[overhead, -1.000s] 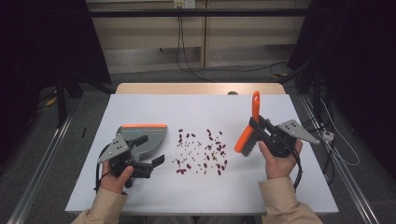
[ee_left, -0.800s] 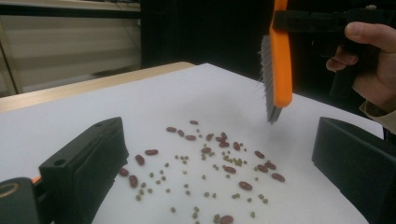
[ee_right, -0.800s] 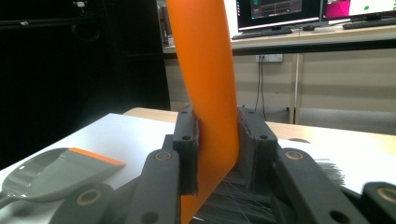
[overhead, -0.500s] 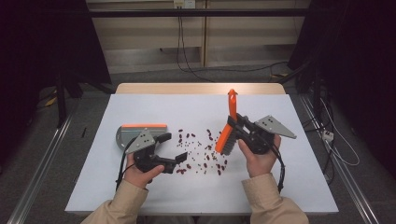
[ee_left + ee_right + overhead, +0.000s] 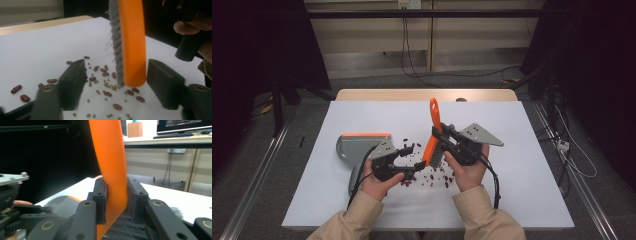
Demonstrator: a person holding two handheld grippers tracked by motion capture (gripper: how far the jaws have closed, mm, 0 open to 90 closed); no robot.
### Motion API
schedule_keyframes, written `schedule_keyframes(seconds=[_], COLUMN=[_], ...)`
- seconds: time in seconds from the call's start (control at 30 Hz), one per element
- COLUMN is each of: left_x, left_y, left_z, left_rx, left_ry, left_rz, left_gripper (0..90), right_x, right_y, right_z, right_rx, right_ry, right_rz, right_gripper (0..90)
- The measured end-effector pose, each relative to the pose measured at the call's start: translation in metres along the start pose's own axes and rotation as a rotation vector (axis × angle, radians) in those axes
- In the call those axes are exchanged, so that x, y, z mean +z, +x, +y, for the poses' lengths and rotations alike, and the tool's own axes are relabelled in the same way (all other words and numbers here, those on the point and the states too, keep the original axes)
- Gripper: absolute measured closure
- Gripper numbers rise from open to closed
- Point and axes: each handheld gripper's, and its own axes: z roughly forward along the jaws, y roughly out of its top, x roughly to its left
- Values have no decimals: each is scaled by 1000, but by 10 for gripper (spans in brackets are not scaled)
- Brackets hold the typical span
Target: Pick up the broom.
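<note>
My right gripper is shut on the handle of an orange brush, which stands nearly upright with its grey bristles low over the beans. My left gripper points at the brush's lower end, which hangs between its jaws without touching either pad. These jaws have just been closing and stand partly open. Red beans and small green ones lie scattered on the white table under both grippers.
A grey dustpan with an orange edge lies flat to the left of the left hand. The white table top stretches bare to the right. A wooden strip runs along the far edge.
Both hands have come in toward the middle. The brush moved left over the beans. The left gripper left the dustpan, moved right to the brush's lower end, and its jaws narrowed.
</note>
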Motion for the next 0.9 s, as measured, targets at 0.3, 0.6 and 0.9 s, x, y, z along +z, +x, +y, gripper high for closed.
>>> schedule_keyframes(seconds=[0.3, 0.6, 0.9], left_x=[3, -1, -7], left_y=[-2, -3, -5], left_z=[0, 1, 3], left_rx=[0, -13, 4], left_ry=[28, 60, 16], left_rz=[17, 45, 120], left_gripper=[698, 708, 712], right_x=[12, 18, 22], right_y=[15, 25, 28], right_z=[0, 2, 7], right_rx=[-28, -80, -37], right_ry=[20, 50, 13], right_rz=[24, 29, 49], right_gripper=[711, 708, 657])
